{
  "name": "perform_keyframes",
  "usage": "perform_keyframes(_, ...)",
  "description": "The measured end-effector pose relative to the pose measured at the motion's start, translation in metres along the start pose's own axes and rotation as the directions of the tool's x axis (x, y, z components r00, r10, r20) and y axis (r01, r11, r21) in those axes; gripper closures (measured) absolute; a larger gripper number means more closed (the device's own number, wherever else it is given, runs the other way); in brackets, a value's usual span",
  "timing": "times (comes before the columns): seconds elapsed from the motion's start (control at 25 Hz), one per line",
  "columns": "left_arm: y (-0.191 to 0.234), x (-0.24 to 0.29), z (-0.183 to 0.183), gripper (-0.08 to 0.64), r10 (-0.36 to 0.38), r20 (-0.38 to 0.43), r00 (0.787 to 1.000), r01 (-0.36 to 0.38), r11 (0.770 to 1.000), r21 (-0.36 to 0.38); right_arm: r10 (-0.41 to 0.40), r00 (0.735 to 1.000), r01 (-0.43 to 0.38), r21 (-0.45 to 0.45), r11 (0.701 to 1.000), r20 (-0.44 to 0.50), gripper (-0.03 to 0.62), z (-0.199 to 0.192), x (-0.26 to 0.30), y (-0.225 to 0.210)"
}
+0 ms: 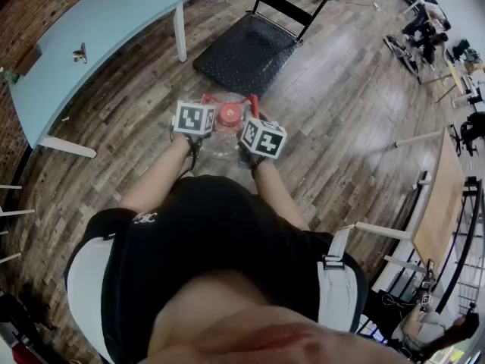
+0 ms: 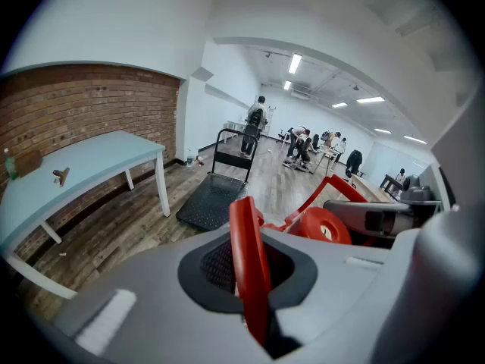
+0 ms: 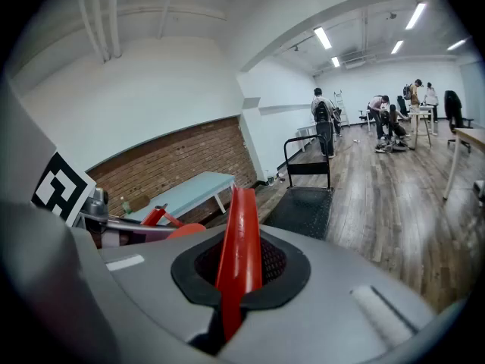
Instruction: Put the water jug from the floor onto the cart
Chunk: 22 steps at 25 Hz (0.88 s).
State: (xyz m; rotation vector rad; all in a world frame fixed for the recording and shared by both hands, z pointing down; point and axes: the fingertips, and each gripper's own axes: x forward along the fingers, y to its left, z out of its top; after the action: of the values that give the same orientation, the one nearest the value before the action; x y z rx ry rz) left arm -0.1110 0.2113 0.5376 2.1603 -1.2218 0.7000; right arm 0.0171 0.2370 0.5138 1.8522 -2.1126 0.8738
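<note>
A clear water jug point(image 1: 221, 142) with a red cap point(image 1: 229, 114) and a red handle point(image 1: 250, 103) sits between both grippers, just in front of the person's body. My left gripper point(image 1: 200, 120) is shut on a red handle strip point(image 2: 246, 256); the cap point(image 2: 326, 226) lies to its right. My right gripper point(image 1: 258, 136) is shut on another red strip of the handle point(image 3: 239, 252), with the cap point(image 3: 186, 232) on its left. The black flat cart point(image 1: 250, 51) stands on the floor a little ahead. Whether the jug touches the floor I cannot tell.
A pale blue table point(image 1: 98, 36) stands along the brick wall at left, a wooden table point(image 1: 439, 203) at right. The cart's upright handle point(image 1: 292, 6) is on its far side. Several people point(image 2: 258, 120) and loose gear point(image 1: 402, 51) occupy the far end of the room.
</note>
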Motion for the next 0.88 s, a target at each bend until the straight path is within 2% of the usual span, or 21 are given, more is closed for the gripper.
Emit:
perform_keyframes(0.6,0.004,0.024,0.014,0.556,0.011,-0.009,1.000,-0.011,1.000,-0.002,0.026,1.000,-0.026,-0.010,1.000,0.009,0.578,0.014,0.023,-0.008)
perform_keyframes(0.88,0.009,0.035,0.021,0.557,-0.020,-0.020,1.000,0.020,1.000,0.017,-0.016,1.000,0.016,-0.010,1.000,0.005,0.577,0.016,0.033,-0.008)
